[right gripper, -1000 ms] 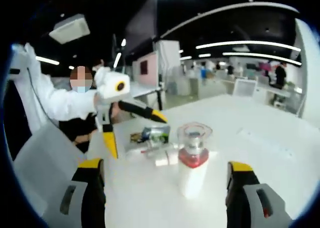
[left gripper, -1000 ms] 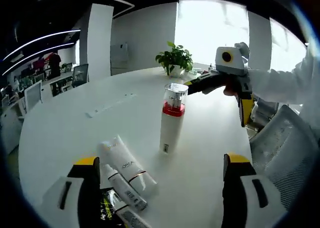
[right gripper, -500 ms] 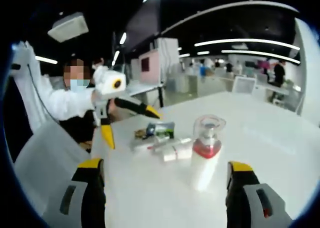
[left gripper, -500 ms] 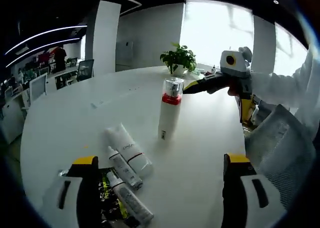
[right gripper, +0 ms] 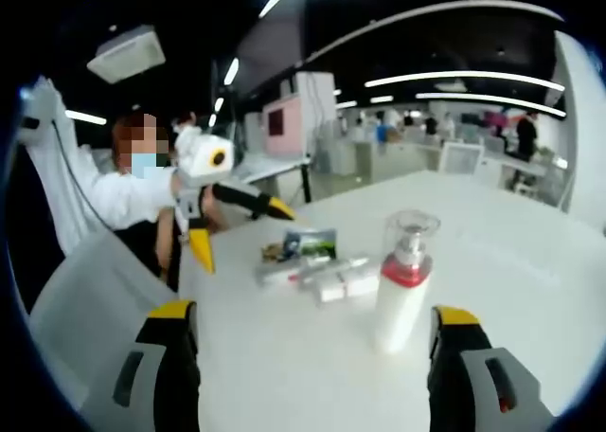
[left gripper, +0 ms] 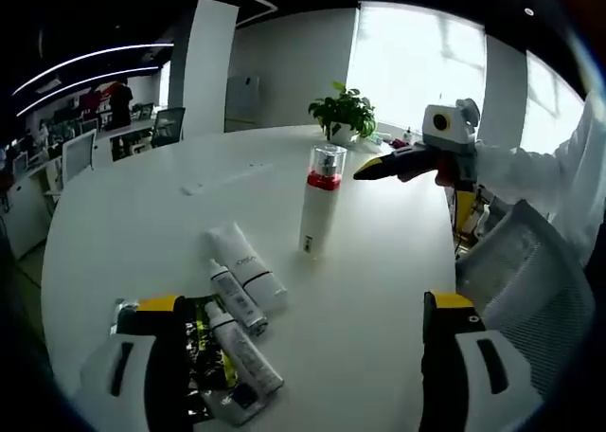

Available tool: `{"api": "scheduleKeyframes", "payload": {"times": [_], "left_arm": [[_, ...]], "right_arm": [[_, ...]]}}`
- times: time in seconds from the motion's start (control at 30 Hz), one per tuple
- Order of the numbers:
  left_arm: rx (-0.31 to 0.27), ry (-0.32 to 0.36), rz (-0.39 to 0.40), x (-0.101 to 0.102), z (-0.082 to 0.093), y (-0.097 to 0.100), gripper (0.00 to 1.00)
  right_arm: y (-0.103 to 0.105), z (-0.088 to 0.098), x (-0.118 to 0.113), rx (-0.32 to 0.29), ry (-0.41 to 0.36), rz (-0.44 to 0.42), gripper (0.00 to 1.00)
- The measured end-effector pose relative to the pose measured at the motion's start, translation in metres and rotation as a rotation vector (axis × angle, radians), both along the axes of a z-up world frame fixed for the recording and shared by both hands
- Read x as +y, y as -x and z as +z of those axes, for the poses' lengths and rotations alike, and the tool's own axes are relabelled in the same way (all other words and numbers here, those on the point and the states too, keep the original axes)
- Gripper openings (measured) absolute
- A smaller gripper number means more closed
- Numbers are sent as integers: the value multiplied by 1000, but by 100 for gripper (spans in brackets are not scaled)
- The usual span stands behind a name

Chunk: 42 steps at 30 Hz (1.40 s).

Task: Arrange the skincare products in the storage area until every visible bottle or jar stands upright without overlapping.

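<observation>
We hold our left gripper (left gripper: 301, 361) and right gripper (right gripper: 311, 370) spread wide with nothing in them, while the tall white pump bottle with a red collar (left gripper: 318, 201) stands upright on the round white table (left gripper: 123, 224), near white tubes (left gripper: 244, 269) lying flat.

Open-plan office: round white table (left gripper: 133, 233), potted plant (left gripper: 344, 113) before bright windows (left gripper: 417, 63), ceiling light strips (right gripper: 464, 80), mesh chair (left gripper: 525, 290).

Upright pump bottle (left gripper: 318, 203) beyond lying tubes (left gripper: 242, 295) (on table (left gripper: 133, 224)).
</observation>
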<state>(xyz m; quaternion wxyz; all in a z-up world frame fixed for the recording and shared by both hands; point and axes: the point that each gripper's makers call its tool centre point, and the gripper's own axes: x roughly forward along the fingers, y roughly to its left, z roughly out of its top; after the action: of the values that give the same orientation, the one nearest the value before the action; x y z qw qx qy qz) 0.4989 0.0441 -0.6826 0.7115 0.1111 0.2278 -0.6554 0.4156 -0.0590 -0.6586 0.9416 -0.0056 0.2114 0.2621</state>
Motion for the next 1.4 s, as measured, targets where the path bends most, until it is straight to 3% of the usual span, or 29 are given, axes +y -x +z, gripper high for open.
{"api": "scheduleKeyframes", "payload": {"times": [0.17,0.3,0.43,0.67,1.07,1.4], "left_arm": [[11,-10,-12,6,-2,5,99],[7,-21,-5,9,-5,6,99],[33,-24,-1,10,-6,7,99],[40,-39,-6,10,-10,11,99],[45,-43,-73,-13,-16,22,99],[47,-59,-111,-33,-23,15,99]], "right_arm": [[2,-2,-1,7,-24,-15,100],[4,-10,-8,30,22,-40,100],[3,-9,-10,38,-44,-82,100],[6,-14,-11,56,-48,-91,100],[5,-14,5,80,-123,-83,100],[7,-17,16,93,-139,-76,100]]}}
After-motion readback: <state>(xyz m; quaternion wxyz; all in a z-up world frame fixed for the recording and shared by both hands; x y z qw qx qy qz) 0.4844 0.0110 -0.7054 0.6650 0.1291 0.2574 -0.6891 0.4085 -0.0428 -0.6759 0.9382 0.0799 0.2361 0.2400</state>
